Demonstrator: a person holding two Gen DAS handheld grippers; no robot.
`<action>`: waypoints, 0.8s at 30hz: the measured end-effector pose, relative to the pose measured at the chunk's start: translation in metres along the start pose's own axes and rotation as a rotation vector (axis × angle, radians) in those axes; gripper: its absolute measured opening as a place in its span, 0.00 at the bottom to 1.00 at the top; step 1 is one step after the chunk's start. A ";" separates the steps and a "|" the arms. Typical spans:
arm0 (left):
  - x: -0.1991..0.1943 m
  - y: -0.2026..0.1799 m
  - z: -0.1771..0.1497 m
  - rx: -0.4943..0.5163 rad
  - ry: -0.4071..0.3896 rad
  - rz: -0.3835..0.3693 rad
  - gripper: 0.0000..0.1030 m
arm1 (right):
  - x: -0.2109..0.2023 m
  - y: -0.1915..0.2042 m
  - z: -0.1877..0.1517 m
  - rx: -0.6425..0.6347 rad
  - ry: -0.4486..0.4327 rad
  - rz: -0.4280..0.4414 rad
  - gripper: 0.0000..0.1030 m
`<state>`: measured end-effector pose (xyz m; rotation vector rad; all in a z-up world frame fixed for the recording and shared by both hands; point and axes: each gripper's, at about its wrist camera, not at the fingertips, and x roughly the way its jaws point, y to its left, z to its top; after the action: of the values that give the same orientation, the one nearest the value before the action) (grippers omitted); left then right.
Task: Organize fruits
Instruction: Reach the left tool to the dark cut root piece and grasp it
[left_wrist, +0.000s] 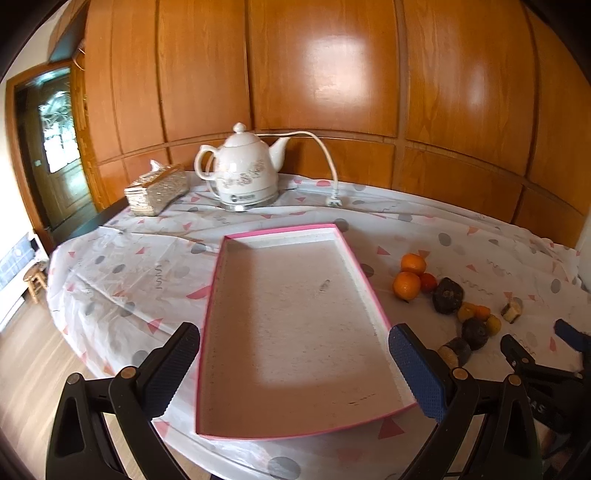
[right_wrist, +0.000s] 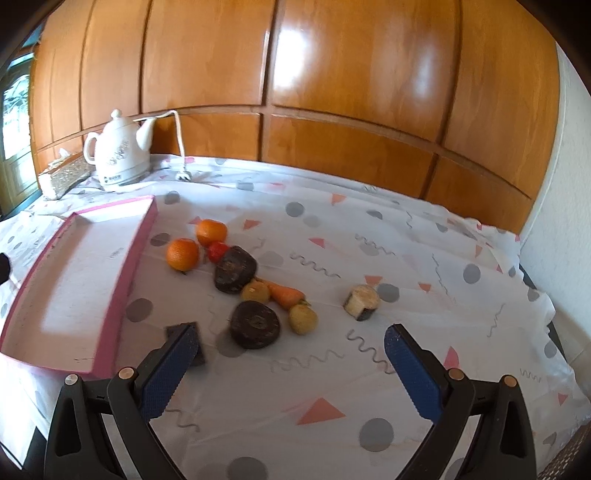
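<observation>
A table under a white cloth printed with grey dots, pink triangles and squiggles fills the foreground of a wood-panelled room. Nearest the lens, the right tongs hang spread wide and empty above the cloth, a dark chunk partly hidden behind the left pad. Just beyond them lies a dark round piece, flanked by a yellowish fruit, a small carrot and a second yellowish fruit; a pale cut piece sits apart to their right. Farther on are a larger dark round, a small red fruit and two oranges. All lie loose on the cloth to the right of the pink-edged tray, which holds nothing yet, so sorting appears not to have begun. The left tongs, likewise spread and empty, hover over the near end of the tray. A clean first pick would likely be the dark round piece: centre it between the pads, close across its flat sides, and avoid nudging the yellowish fruit touching range beside it, which looks apt to roll. Beyond the tray stand a white kettle, its cord unplugged on the cloth, and a tissue box, against glossy wall panels.
</observation>
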<state>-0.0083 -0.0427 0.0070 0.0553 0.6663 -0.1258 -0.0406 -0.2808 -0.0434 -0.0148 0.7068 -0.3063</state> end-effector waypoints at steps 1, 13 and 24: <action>0.001 0.001 0.000 -0.005 0.004 -0.033 1.00 | 0.003 -0.004 -0.001 0.006 0.008 -0.008 1.00; 0.024 0.001 0.010 -0.066 0.131 -0.253 1.00 | 0.033 -0.074 -0.022 0.135 0.132 -0.158 1.00; 0.036 -0.060 0.020 0.243 0.210 -0.431 0.82 | 0.041 -0.103 -0.038 0.188 0.170 -0.201 0.99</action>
<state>0.0241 -0.1081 -0.0001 0.1600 0.8631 -0.6232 -0.0633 -0.3876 -0.0861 0.1209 0.8449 -0.5706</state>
